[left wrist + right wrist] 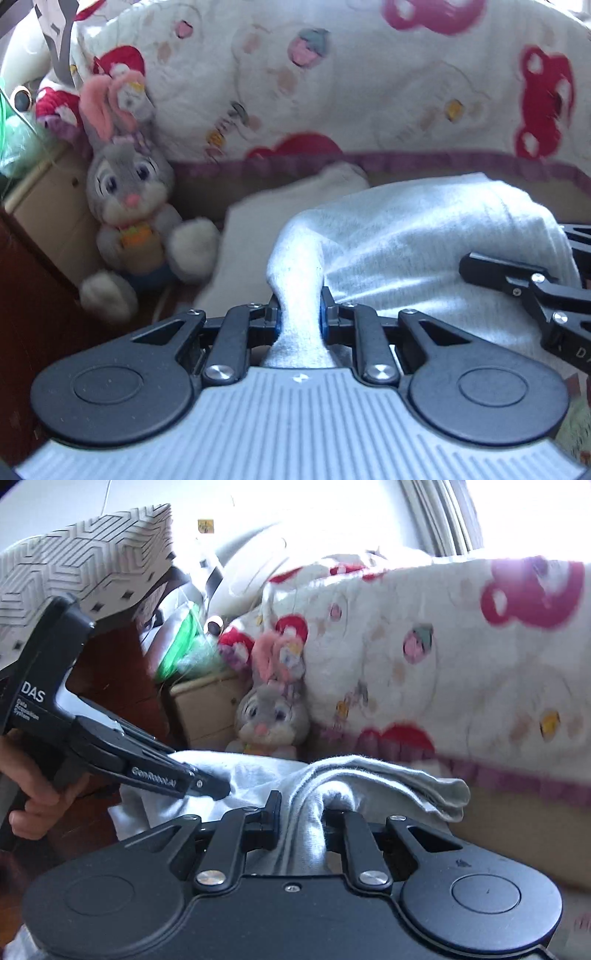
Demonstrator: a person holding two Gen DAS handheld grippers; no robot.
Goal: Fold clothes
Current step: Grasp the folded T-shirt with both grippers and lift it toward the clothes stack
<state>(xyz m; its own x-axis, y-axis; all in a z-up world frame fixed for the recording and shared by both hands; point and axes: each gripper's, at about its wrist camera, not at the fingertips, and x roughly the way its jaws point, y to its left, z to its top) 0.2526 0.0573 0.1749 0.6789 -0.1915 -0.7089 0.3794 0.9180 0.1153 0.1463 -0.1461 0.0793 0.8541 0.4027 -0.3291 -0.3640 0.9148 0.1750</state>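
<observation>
Two tongs, left tongs (300,314) and right tongs (300,812), one grey garment (424,236), one plush rabbit (133,206), one printed quilt (332,81).

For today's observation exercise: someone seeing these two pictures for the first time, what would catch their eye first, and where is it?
A pale grey garment bunches in the foreground, pinched by the left gripper and the right gripper. Behind it, a grey plush rabbit with pink ears sits at the left, against a white blanket printed with red and pink shapes.
</observation>
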